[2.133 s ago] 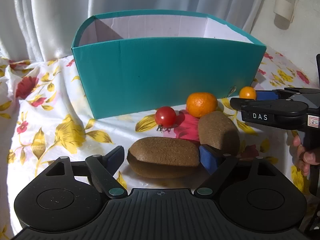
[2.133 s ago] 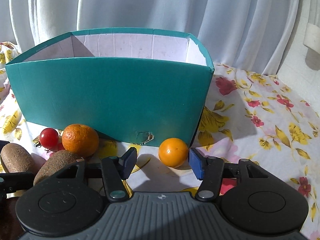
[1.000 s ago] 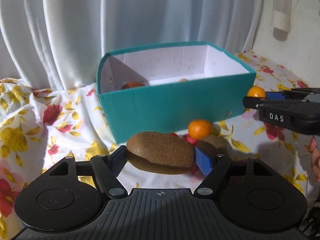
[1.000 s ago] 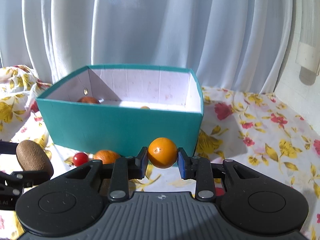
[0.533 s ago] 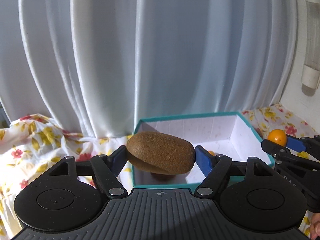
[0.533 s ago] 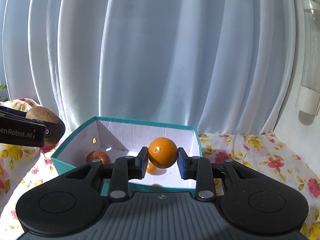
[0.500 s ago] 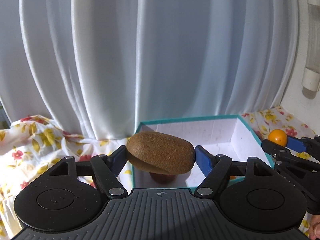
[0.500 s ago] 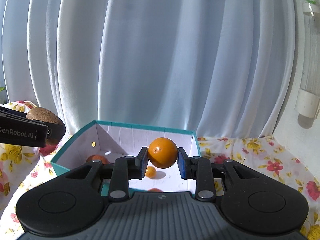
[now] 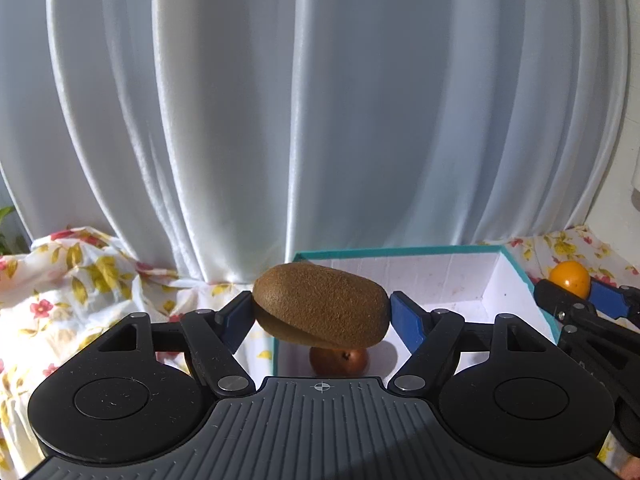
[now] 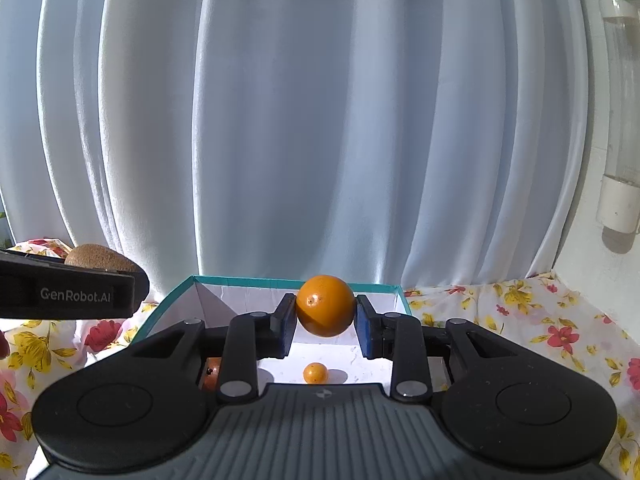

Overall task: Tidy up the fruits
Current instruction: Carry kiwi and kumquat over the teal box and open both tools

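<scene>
A: Right, left gripper [image 9: 321, 314] clamped on the fuzzy brown oval kiwi [image 9: 321, 309], held above the near edge of the teal cardboard box [image 9: 516, 266].
B: Right gripper [image 10: 325, 322] closed on the round orange citrus [image 10: 325, 311], over the box interior. Below: small orange fruit [image 10: 315, 373], reddish-brown fruit [image 9: 338, 360]. White curtain [image 10: 320, 120] behind.

"GenRobot.AI" printed white on left hand-held gripper [image 10: 138, 286] side.
</scene>
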A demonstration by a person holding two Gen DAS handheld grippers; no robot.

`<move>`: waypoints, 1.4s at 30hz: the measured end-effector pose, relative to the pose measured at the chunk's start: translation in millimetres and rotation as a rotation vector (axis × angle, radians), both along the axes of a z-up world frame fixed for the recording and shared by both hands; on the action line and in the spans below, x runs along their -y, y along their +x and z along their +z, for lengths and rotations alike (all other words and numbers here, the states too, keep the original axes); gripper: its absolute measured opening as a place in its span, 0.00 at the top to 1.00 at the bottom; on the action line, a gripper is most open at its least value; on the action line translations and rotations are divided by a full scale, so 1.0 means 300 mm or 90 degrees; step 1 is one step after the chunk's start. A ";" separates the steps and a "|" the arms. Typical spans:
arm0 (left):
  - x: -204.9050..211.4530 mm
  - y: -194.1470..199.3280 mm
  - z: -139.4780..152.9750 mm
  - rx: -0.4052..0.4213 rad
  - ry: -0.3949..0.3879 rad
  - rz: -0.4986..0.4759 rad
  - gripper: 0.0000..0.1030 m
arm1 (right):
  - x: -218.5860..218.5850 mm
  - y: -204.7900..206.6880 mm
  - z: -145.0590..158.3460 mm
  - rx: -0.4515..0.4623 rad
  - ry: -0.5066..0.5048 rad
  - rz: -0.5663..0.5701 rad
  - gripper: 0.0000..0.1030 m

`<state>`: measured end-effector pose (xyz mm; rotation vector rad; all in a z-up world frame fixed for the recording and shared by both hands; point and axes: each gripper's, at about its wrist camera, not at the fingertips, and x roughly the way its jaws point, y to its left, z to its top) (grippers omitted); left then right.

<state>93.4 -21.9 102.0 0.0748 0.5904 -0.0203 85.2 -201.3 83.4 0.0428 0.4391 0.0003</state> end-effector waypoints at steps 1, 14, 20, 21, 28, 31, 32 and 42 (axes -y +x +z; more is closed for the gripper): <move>-0.001 0.006 -0.009 -0.004 0.000 0.000 0.24 | 0.002 0.003 -0.002 -0.002 -0.001 -0.003 0.71; -0.008 0.062 -0.075 -0.041 0.003 -0.001 0.24 | 0.009 0.058 -0.055 -0.035 -0.001 -0.015 0.71; -0.007 0.085 -0.109 -0.059 0.006 -0.001 0.24 | 0.011 0.083 -0.077 -0.049 0.000 -0.017 0.71; -0.006 0.088 -0.114 -0.062 0.007 -0.002 0.24 | 0.013 0.087 -0.081 -0.051 0.000 -0.017 0.71; 0.000 0.115 -0.156 -0.084 0.013 -0.005 0.24 | 0.018 0.116 -0.116 -0.070 0.000 -0.018 0.70; -0.001 0.126 -0.171 -0.093 0.015 -0.004 0.24 | 0.020 0.128 -0.130 -0.077 -0.001 -0.018 0.71; -0.001 0.129 -0.176 -0.096 0.016 -0.003 0.24 | 0.021 0.132 -0.135 -0.080 -0.001 -0.017 0.70; 0.000 0.157 -0.221 -0.121 0.021 -0.002 0.24 | 0.020 0.167 -0.186 -0.108 -0.007 -0.012 0.70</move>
